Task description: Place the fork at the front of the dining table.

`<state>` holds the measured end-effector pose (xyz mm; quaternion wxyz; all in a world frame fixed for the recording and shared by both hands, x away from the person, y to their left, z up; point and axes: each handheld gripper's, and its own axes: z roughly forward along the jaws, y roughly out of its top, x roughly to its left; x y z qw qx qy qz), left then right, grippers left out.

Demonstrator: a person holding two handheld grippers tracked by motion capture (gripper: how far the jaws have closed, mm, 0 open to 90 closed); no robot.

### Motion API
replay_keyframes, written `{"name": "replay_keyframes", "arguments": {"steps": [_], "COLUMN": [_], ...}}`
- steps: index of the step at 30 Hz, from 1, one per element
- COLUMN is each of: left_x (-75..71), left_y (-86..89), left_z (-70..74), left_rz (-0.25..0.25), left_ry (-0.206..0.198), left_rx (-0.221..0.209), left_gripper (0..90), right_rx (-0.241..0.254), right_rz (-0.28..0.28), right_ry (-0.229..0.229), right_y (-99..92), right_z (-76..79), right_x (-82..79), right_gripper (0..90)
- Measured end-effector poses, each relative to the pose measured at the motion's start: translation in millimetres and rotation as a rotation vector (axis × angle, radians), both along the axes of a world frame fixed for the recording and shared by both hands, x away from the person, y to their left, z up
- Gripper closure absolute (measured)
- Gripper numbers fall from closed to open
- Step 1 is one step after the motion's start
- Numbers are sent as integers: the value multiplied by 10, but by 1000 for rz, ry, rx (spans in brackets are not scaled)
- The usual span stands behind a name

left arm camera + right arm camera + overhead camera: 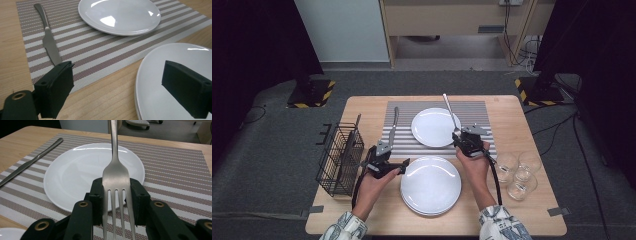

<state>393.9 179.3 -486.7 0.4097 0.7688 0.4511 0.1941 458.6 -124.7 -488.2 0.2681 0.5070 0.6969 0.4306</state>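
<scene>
Setting the fork beside the plate

Holding the fork [115, 180] by its head, the right gripper [470, 140] has its jaws closed narrowly on either side of the metal just above the tines, with the handle pointing away over the striped placemat [482, 112]. The step in hand looks like laying a place setting: a knife [47, 37] already lies on the mat's left side and a white dinner plate [434, 126] sits in the middle. The fork hangs at the plate's right edge, apparently above the mat. The left gripper [387, 165] waits with its jaws wide and empty, between the mat and a stack of plates [430, 185] on the worktop [362, 107]. Next, the fork probably needs lowering flat onto the mat, clear of the rim, before the jaws release.
</scene>
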Motion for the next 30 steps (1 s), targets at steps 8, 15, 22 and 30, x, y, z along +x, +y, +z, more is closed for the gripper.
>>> {"name": "replay_keyframes", "arguments": {"steps": [8,15,22,30], "left_x": [0,-4,-5,-9], "left_y": [3,-12,-19,-24], "left_z": [0,-3,-11,-7], "left_rz": [2,-3,-5,-7], "left_ry": [-1,0,1,-1], "left_rx": [-3,2,5,3], "left_gripper": [95,95,95,95], "right_rx": [-6,-15,-25,-34], "right_rz": [-31,-68,-104,-115], "right_ry": [7,15,25,38], "right_y": [12,-66,-115,-102], "right_z": [-59,-112,-161,-205], "right_x": [9,7,13,15], "right_gripper": [680,679,679,679]}}
